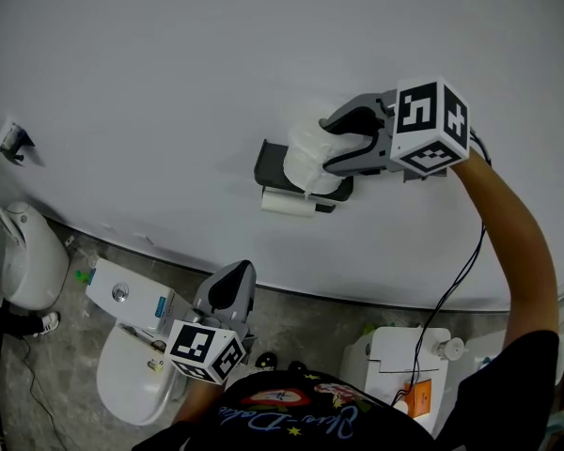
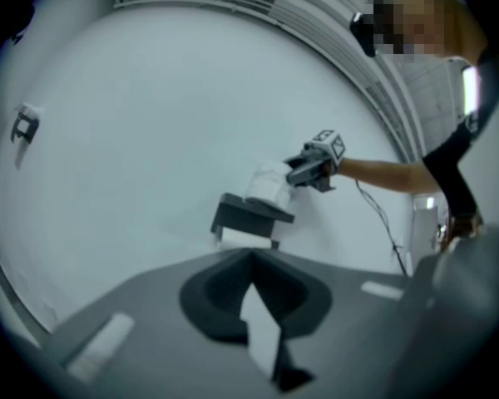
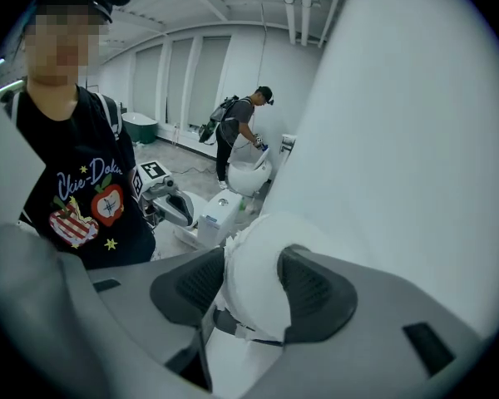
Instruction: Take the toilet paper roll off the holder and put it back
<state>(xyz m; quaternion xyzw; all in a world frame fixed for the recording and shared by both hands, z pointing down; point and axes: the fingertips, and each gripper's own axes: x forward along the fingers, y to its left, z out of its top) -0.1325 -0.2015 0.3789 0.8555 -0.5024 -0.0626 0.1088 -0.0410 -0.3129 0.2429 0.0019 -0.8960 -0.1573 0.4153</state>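
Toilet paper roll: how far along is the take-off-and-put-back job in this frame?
Done: the right gripper is clamped on the toilet paper roll. In hand: the roll is held at the wall just above the dark holder, apparently off it. One frame cannot say whether it is leaving or returning. Left: seat it on the holder and release. The left gripper hangs low, shut and empty.

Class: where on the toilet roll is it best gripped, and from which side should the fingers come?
Grip the roll across its round middle, fingers on opposite curved sides, as the right gripper does. Probably best to come from the right, along the wall: the wall backs it and the holder is under it.
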